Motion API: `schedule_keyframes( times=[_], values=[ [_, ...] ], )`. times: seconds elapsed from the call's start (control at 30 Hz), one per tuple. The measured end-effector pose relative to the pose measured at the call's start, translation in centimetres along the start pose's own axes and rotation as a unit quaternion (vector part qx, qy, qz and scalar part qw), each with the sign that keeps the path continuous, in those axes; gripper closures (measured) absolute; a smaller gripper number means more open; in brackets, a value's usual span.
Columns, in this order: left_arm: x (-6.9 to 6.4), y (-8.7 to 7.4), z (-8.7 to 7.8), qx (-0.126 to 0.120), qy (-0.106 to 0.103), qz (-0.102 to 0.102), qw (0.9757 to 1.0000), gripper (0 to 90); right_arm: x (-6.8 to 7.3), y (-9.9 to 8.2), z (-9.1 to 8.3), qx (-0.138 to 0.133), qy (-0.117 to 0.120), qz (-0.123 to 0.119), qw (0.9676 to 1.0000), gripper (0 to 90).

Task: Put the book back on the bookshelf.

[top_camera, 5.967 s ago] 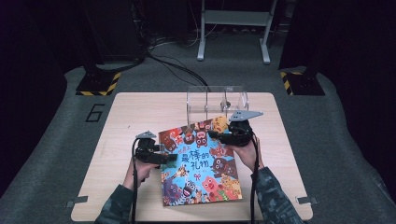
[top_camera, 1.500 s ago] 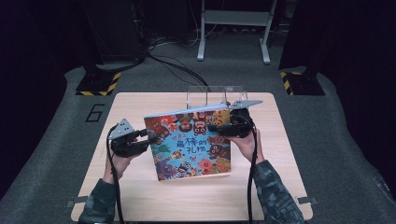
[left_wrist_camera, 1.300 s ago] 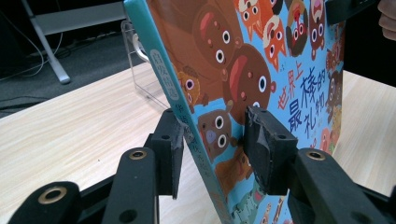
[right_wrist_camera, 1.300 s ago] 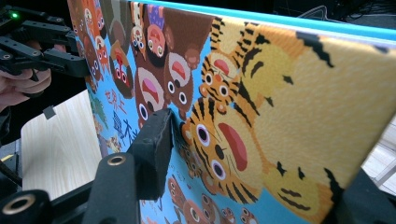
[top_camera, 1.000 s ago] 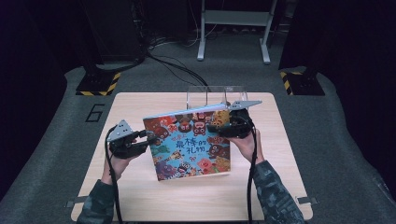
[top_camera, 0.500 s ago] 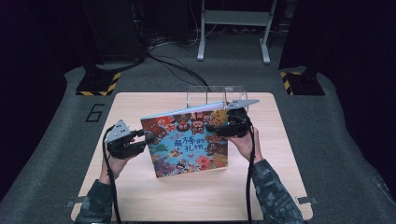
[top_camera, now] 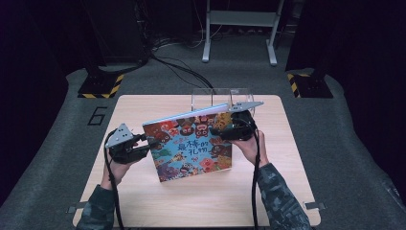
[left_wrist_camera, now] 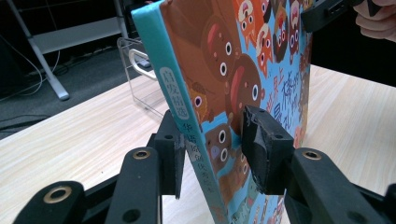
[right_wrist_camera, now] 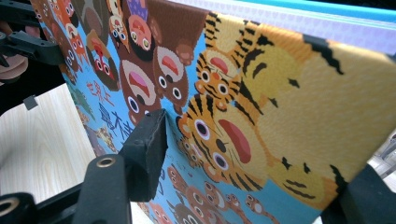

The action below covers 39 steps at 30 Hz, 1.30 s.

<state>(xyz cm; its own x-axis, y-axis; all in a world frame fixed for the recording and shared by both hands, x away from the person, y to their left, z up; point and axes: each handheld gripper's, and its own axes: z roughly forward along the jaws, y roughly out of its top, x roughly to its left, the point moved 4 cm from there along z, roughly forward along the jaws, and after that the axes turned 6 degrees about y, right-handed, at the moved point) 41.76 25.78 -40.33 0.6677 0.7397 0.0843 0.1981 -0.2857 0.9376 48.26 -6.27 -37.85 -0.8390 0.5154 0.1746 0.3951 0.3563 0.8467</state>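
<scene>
At the middle of the high view you hold the picture book point(top_camera: 191, 146) tilted up off the table point(top_camera: 143, 201), your left gripper point(top_camera: 143, 146) clamped on its spine edge, while your right gripper point(top_camera: 222, 132), jaws just opening, straddles the opposite edge.

Chinese title "最棒的礼物" on the picture book point(top_camera: 191, 148); "6" on the floor mat point(top_camera: 97, 115).
</scene>
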Motion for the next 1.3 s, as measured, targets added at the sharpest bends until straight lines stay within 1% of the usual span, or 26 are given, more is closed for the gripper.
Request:
schedule_keyframes(
  times=[0.17,0.23,0.27,0.4,0.5,0.57,0.6,0.7,0.73,0.77,0.8,0.83,0.87,0.9,0.93,0.97,1.03,1.07,1.17,1.23,1.27,1.3],
  values=[
    [0.0,0.0,-0.3,0.003,0.002,0.003,1.0,60.8,0.1,0.1,0.2,0.002,-0.002,0.003,1.0,39.1],
    [0.0,-0.1,-0.3,0.003,0.002,0.003,1.0,60.9,0.1,0.1,0.2,0.001,-0.002,0.002,1.0,39.0],
    [0.0,-0.1,-0.4,0.002,0.004,0.002,1.0,60.9,0.1,0.2,0.3,0.001,-0.001,-0.003,1.0,39.0],
    [0.0,-0.1,-0.5,0.005,0.006,0.002,1.0,61.2,0.1,0.2,0.4,0.0,-0.001,-0.002,1.0,38.8],
    [-0.1,-0.2,-0.6,0.002,0.008,0.001,1.0,61.3,0.1,0.3,0.5,0.002,-0.001,-0.004,1.0,38.4],
    [0.0,-0.2,-0.7,0.002,0.008,0.004,1.0,61.6,0.1,0.4,0.6,0.004,-0.004,0.001,1.0,38.0],
    [0.0,-0.2,-0.7,0.0,0.009,0.002,1.0,61.6,0.1,0.4,0.6,0.004,-0.005,0.0,1.0,37.8],
    [0.1,-0.3,-1.0,-0.005,0.012,0.004,0.9999,62.2,0.2,0.6,0.9,0.003,-0.008,-0.004,1.0,37.3],
    [0.1,-0.4,-1.1,-0.003,0.012,0.003,0.9999,62.4,0.2,0.6,1.0,0.003,-0.007,-0.007,0.9999,37.3],
    [0.1,-0.4,-1.2,-0.004,0.014,0.004,0.9999,62.5,0.3,0.7,1.1,0.002,-0.007,-0.003,1.0,37.2],
    [0.2,-0.4,-1.3,-0.003,0.014,0.005,0.9999,62.6,0.3,0.7,1.2,0.003,-0.005,-0.009,0.9999,37.3],
    [0.2,-0.4,-1.5,-0.001,0.016,0.005,0.9999,62.8,0.4,0.8,1.3,0.003,-0.004,-0.005,1.0,37.2],
    [0.3,-0.4,-1.5,-0.003,0.02,0.006,0.9998,62.8,0.4,0.9,1.4,0.004,-0.005,-0.009,0.9999,37.2],
    [0.3,-0.5,-1.7,-0.001,0.02,0.008,0.9998,62.9,0.5,0.9,1.5,0.003,-0.004,-0.005,1.0,37.1],
    [0.4,-0.5,-1.8,-0.002,0.022,0.009,0.9997,63.0,0.4,1.0,1.6,0.003,-0.001,-0.011,0.9999,37.1],
    [0.4,-0.5,-1.8,-0.004,0.023,0.006,0.9997,63.2,0.4,1.1,1.8,0.003,-0.001,-0.01,0.9999,37.0],
    [0.4,-0.6,-2.0,-0.007,0.022,0.008,0.9997,63.4,0.5,1.2,1.9,0.005,0.0,-0.009,0.9999,36.8],
    [0.4,-0.7,-2.1,-0.005,0.023,0.008,0.9997,63.5,0.5,1.2,2.0,0.004,0.001,-0.014,0.9999,36.8],
    [0.3,-0.7,-2.3,-0.01,0.026,0.008,0.9996,63.8,0.6,1.3,2.1,0.004,0.004,-0.015,0.9999,36.6],
    [0.2,-0.8,-2.4,-0.008,0.026,0.009,0.9996,64.0,0.7,1.2,2.1,0.004,0.004,-0.014,0.9999,36.6],
    [0.1,-0.8,-2.5,-0.009,0.029,0.009,0.9995,64.0,0.7,1.2,2.1,0.004,0.004,-0.014,0.9999,36.5],
    [0.1,-0.8,-2.5,-0.01,0.028,0.01,0.9995,64.0,0.7,1.2,2.1,0.003,0.004,-0.017,0.9998,36.5]
  ],
)
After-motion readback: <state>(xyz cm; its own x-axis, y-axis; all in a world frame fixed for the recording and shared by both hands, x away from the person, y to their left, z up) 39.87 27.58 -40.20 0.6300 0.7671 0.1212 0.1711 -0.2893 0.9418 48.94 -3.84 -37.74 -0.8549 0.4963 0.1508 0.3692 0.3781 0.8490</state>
